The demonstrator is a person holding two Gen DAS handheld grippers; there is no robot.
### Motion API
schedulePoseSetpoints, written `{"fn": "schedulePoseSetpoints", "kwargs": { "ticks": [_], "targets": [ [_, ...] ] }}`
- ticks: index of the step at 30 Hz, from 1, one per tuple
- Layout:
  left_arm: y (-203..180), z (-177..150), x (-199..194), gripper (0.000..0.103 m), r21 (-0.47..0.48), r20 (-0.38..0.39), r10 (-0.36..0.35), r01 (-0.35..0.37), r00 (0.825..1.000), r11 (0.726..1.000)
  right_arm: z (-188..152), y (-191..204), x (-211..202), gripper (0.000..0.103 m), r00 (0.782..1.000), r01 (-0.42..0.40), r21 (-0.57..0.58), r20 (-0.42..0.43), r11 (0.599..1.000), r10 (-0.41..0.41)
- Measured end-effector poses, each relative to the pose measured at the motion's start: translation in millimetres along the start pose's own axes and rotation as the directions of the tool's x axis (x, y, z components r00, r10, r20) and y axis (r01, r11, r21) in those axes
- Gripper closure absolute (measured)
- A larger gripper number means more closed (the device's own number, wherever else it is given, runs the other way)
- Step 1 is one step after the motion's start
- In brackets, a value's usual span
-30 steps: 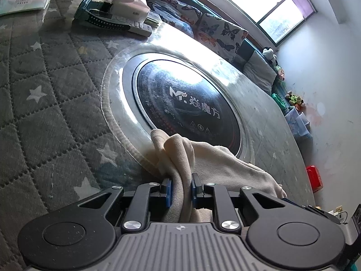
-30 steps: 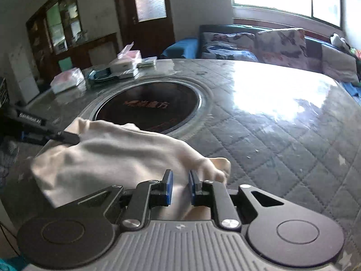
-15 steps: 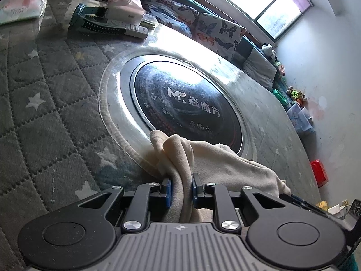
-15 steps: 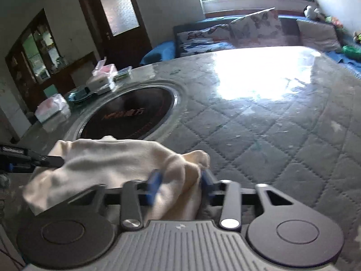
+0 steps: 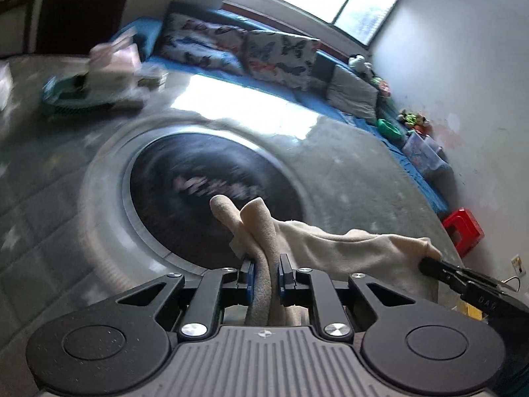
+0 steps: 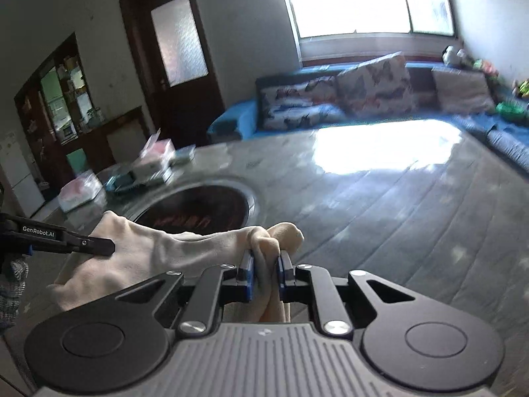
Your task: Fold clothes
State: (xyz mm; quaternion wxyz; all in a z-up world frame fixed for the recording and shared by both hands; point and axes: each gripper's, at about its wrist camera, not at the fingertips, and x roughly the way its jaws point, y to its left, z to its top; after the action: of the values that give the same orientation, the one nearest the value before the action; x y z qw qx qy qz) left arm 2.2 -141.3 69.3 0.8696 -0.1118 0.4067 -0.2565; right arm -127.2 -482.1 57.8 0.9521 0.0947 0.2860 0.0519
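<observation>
Left wrist view first: the left gripper is closing, its blue pads pinching a bunched corner of the cream fleece garment. A second ago that cloth lay slumped on the quilted grey star-print table cover by the round black cooktop; now it's lifted and stretched across to the other claw at the right edge.

Right wrist view: the right gripper opened briefly and is now clamping back down on the garment's other corner. Looks like both ends are up, so the fold-over can probably start.
</observation>
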Motion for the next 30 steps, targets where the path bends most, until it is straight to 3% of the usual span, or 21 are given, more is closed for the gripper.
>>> {"fn": "schedulePoseSetpoints", "kwargs": {
  "ticks": [7, 14, 30],
  "targets": [
    [-55, 28, 37, 0.088, 0.065, 0.004, -0.032, 0.031, 0.999, 0.997, 32, -35, -16, 0.091, 0.99, 0.121, -0.007, 0.078, 0.993, -0.12],
    [-102, 45, 82, 0.088, 0.129, -0.018, -0.04, 0.042, 0.999, 0.991, 47, -75, -13, 0.091, 0.97, 0.221, 0.019, 0.097, 0.975, -0.222],
    [-140, 44, 152, 0.088, 0.191, -0.106, -0.032, 0.052, 0.994, 0.98, 34, -135, 16, 0.091, 0.932, 0.362, 0.071, 0.008, 0.93, -0.363]
  ]
}}
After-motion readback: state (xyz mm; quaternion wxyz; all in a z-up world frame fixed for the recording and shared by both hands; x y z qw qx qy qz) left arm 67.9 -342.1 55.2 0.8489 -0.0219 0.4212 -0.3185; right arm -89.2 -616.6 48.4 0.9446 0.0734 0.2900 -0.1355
